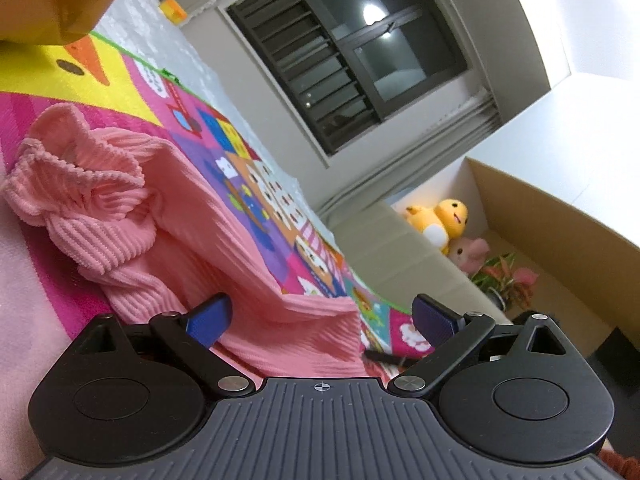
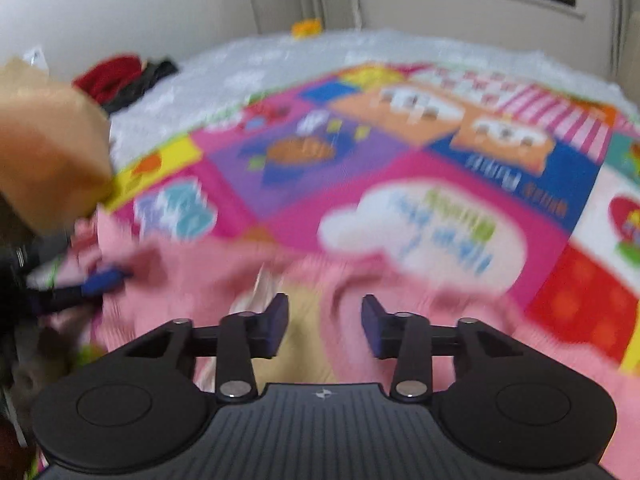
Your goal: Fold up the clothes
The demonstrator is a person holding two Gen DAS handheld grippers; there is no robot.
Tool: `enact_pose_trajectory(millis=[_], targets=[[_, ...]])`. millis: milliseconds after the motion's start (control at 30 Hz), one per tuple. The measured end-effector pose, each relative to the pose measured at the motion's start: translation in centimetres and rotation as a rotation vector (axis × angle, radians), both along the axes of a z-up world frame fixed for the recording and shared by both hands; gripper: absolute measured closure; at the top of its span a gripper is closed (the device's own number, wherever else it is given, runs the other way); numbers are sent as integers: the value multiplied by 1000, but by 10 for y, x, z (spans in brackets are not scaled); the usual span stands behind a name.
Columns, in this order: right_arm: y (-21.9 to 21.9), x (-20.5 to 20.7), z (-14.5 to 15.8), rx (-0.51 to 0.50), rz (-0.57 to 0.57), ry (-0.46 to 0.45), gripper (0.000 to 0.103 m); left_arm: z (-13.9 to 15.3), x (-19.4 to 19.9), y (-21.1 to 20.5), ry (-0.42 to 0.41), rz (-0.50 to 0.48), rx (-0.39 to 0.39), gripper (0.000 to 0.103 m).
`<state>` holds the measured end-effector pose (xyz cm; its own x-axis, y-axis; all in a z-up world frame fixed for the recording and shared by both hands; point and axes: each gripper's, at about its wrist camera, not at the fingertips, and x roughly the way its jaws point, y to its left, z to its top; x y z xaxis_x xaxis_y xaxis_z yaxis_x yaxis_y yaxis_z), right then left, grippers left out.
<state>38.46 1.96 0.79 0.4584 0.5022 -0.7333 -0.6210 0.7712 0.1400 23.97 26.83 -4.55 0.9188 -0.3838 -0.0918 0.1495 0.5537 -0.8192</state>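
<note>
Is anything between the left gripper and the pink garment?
Nothing visible: the left gripper is open and the pink ribbed garment lies directly between and ahead of its fingers on the play mat.

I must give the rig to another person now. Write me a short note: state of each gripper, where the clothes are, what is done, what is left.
Left gripper: open, holds nothing, with the pink sweater lying between its fingers.
Right gripper: open, empty, just above the sweater; this view is blurred.
The sweater lies bunched and creased on the colourful play mat. Red and dark clothes sit in a heap at the mat's far edge.
Done: no neat fold visible yet.
Left: spread the sweater flat, fold it, then probably the heap.
</note>
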Motion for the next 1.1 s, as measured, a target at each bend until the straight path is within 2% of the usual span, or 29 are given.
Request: enact_pose_trajectory(millis=[33,67,100,167,267,333,367,433,500,533,633,700,800,867,933,1000,1100], targets=[[6,-3,-9,-27,15,8,62,0,0,0,0,0,-2,3],[12,-5,-15,-56,29,1,75,0,0,1,0,0,-1,3],[18,-10,-16,-86,55,-26,98,0,0,1,0,0,-2,3],[28,-16,-2,-118,83,-119,100,0,0,2,-1,0,-5,3],[27,3,23,-87,31,-211,100,-2,1,3,-4,1,-11,3],[30,25,18,-117,-14,-263,100,-2,2,3,-6,2,-18,3],[32,37,10,-139,-36,-260,99,-3,2,4,-7,2,-21,3],[33,56,-8,-169,-83,-236,92,-3,3,4,-8,2,-25,4],[29,64,-20,-171,-132,-222,75,-4,4,5,-10,2,-29,4],[27,68,-25,-172,-156,-215,73,-4,5,5,-9,3,-31,4],[11,48,-6,-127,-154,-240,67,-4,6,5,-7,4,-32,4],[-12,20,11,-98,-138,-264,51,-5,6,3,-7,5,-29,4],[-48,-23,34,-66,-121,-290,47,-6,6,3,-7,8,-32,4],[-75,-49,40,-75,-132,-290,46,-5,7,1,0,8,-21,4],[-103,-76,43,-94,-157,-290,41,-4,7,0,7,8,-9,3],[-129,-94,44,-98,-209,-288,37,-3,8,-1,15,9,3,4],[-167,-119,45,-100,-294,-285,37,-1,9,-3,26,9,21,3]])
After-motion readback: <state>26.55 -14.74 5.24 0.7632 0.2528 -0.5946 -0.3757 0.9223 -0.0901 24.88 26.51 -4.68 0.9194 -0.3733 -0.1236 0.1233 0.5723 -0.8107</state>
